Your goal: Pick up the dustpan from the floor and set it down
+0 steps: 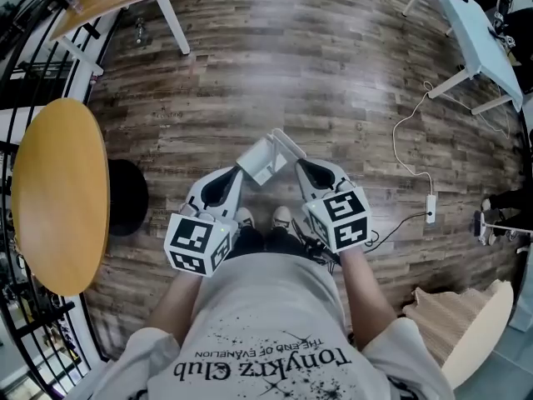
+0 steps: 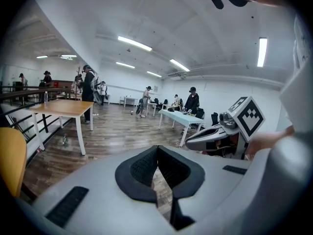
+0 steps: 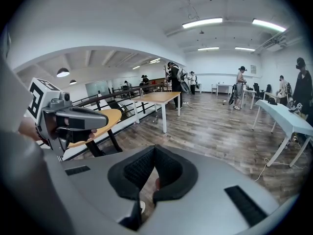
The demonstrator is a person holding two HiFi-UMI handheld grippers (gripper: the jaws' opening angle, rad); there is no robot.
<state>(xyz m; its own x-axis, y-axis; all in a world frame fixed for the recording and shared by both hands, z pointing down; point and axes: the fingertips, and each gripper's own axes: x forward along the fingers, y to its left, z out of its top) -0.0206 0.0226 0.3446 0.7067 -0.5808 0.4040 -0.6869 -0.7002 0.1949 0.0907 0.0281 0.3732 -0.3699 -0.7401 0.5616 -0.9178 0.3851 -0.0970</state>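
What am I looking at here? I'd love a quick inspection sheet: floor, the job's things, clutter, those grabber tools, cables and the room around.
Surface: wood-plank floor.
Job's things: pale dustpan, apparently on the floor between the two gripper tips; neither holds it.
Clutter: round yellow table at the left; pale table at the top right.
Grippers: left gripper shut, nothing in it; right gripper shut, nothing in it.
Cables: white power strip with its cable on the floor at the right.
Surroundings: people standing, ceiling lights, black railing.
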